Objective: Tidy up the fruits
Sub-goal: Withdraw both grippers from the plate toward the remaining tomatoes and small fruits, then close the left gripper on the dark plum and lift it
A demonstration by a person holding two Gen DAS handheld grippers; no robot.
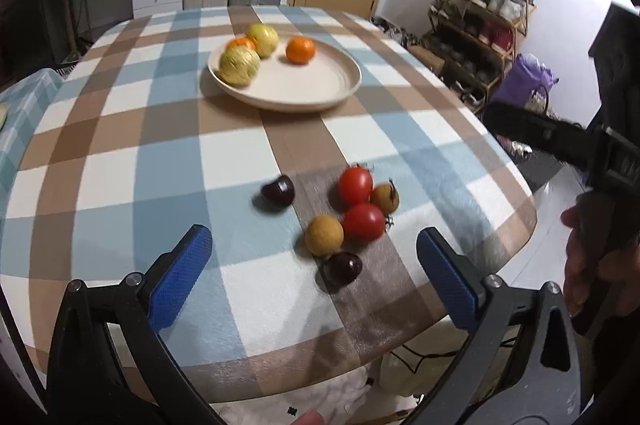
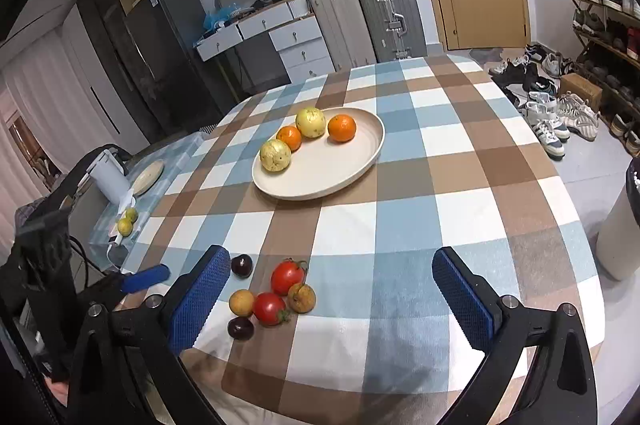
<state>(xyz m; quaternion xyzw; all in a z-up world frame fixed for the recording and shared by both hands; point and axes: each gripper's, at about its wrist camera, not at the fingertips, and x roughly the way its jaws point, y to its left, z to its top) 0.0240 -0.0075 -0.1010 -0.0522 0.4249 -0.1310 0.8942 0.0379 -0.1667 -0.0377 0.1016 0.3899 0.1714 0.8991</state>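
Note:
A cream plate (image 1: 320, 93) (image 2: 340, 177) on the checked table holds two yellow fruits (image 1: 240, 66) (image 2: 275, 155) and two oranges (image 1: 300, 50) (image 2: 342, 128). Near the front edge lie two red tomatoes (image 1: 355, 184) (image 2: 287, 277), two small tan fruits (image 1: 324, 235) (image 2: 241, 302) and two dark plums (image 1: 278, 190) (image 2: 240, 328). My left gripper (image 1: 314, 265) is open just in front of this cluster, nothing between its blue pads. My right gripper (image 2: 332, 289) is open too, the cluster by its left finger (image 2: 200, 301). The left gripper's blue finger (image 2: 146, 277) shows at left.
A lower side table (image 2: 160, 177) at the left carries a white jug (image 2: 108, 181), a round board and two small yellow-green fruits (image 2: 127, 222). Suitcases, drawers and a door stand behind the table. Shoe racks (image 1: 480, 17) and shoes (image 2: 552, 121) fill the right. A hand (image 1: 580, 257) holds the right gripper.

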